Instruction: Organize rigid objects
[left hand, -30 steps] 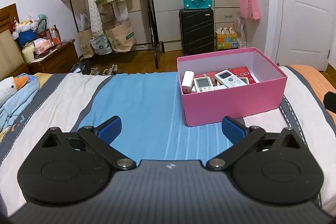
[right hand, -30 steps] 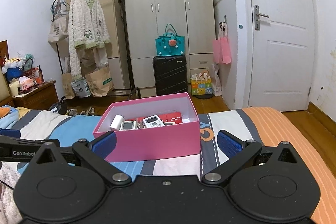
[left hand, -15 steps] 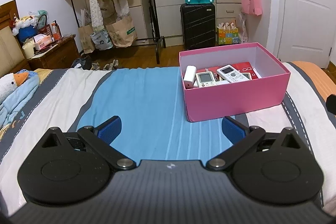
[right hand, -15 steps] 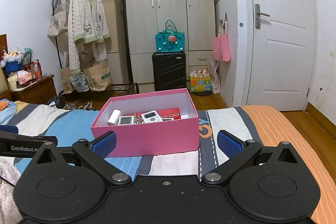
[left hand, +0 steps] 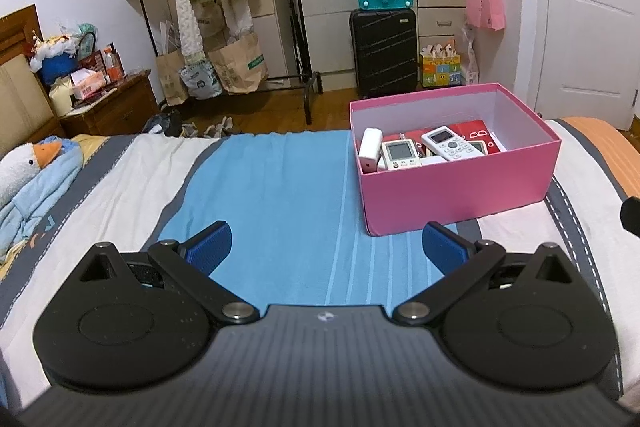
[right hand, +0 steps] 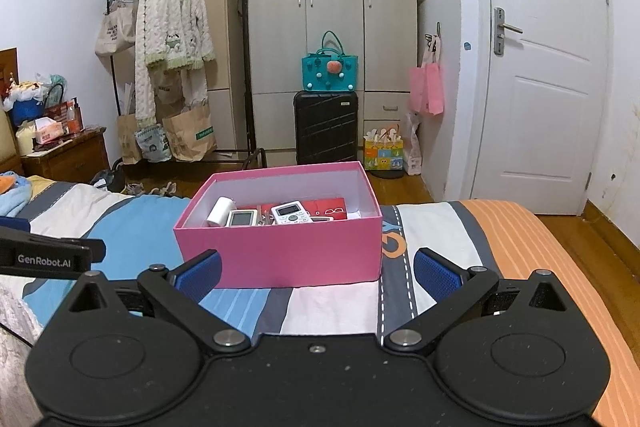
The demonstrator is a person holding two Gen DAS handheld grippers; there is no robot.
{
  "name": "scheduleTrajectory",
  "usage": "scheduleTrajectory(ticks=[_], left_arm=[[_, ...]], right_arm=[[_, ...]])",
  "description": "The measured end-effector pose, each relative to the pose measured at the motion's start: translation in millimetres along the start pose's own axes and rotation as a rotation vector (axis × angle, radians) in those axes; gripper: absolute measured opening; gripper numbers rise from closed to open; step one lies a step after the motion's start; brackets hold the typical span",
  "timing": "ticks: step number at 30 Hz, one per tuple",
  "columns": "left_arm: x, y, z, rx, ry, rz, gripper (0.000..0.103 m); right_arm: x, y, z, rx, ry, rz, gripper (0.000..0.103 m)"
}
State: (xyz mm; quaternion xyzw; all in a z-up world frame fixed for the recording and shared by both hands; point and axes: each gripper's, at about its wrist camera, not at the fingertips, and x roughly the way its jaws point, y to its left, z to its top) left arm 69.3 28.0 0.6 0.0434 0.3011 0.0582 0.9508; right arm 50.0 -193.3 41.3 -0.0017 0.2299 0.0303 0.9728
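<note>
Your left gripper hangs over the blue bedspread, jaws spread wide, empty. Your right gripper is also spread wide and empty, facing the pink box on the bed. The white remote, small white device and white charger lie inside the box.

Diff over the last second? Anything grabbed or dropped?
Nothing grabbed or dropped. Both cameras tilt down a little: the pink box sits lower in both views, as does the room behind. Left gripper and right gripper stay open and empty. The remote and the other box contents are unmoved.
</note>
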Motion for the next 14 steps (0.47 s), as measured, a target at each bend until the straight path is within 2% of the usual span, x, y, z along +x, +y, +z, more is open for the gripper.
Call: scheduleTrajectory(ticks=[14], left_arm=[[-5.7,0.8,1.6,-0.003,-0.003,-0.008,0.103]], right_arm=[[1.9,0.8,-0.7,0.007,-0.001,-0.010,0.103]])
